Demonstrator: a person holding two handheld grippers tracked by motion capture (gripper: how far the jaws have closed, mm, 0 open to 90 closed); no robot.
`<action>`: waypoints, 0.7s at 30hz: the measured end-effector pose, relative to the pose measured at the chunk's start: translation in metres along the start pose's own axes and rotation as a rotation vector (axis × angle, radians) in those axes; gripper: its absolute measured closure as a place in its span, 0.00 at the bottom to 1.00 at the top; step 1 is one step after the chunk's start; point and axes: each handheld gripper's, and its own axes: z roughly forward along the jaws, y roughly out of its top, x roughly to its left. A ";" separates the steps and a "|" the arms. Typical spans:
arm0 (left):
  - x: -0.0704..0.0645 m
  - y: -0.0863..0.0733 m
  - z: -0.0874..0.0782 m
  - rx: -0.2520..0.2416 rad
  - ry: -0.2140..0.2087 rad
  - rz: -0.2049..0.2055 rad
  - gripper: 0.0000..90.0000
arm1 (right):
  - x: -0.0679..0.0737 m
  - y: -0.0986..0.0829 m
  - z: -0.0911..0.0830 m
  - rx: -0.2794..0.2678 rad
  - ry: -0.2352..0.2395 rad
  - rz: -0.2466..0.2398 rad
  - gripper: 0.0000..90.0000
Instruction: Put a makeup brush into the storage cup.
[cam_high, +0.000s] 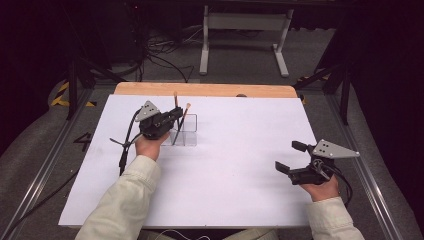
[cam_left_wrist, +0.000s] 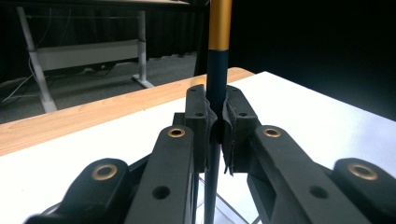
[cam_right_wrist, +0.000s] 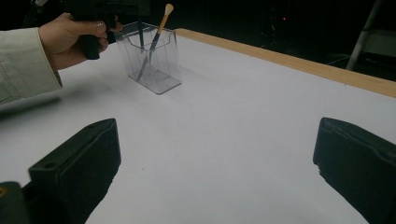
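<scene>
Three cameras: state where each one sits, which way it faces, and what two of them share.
High view: above the person's side, looking forward and down at the white table; both sleeved forearms and both grippers show.
Left gripper view: rides the left gripper, looking along shut jaws clamping a dark, gold-banded brush handle.
Right gripper view: rides the right gripper, jaws apart, facing across the table.
Shared: high and right gripper views both show the clear plastic holder.

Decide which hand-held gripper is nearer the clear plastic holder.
Left. The left hand-held gripper grips a dark brush above the clear plastic holder; the right hand-held gripper sits far aside.
</scene>
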 end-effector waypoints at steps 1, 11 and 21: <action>0.000 0.000 0.000 0.000 0.000 0.002 0.91 | 0.000 0.000 0.000 0.000 0.000 0.000 0.01; -0.002 -0.001 -0.002 0.023 0.024 0.017 0.91 | 0.000 0.000 0.001 0.004 0.012 0.002 0.02; -0.001 -0.005 -0.003 0.027 0.011 -0.007 0.91 | 0.001 0.000 0.002 0.013 0.016 0.001 0.02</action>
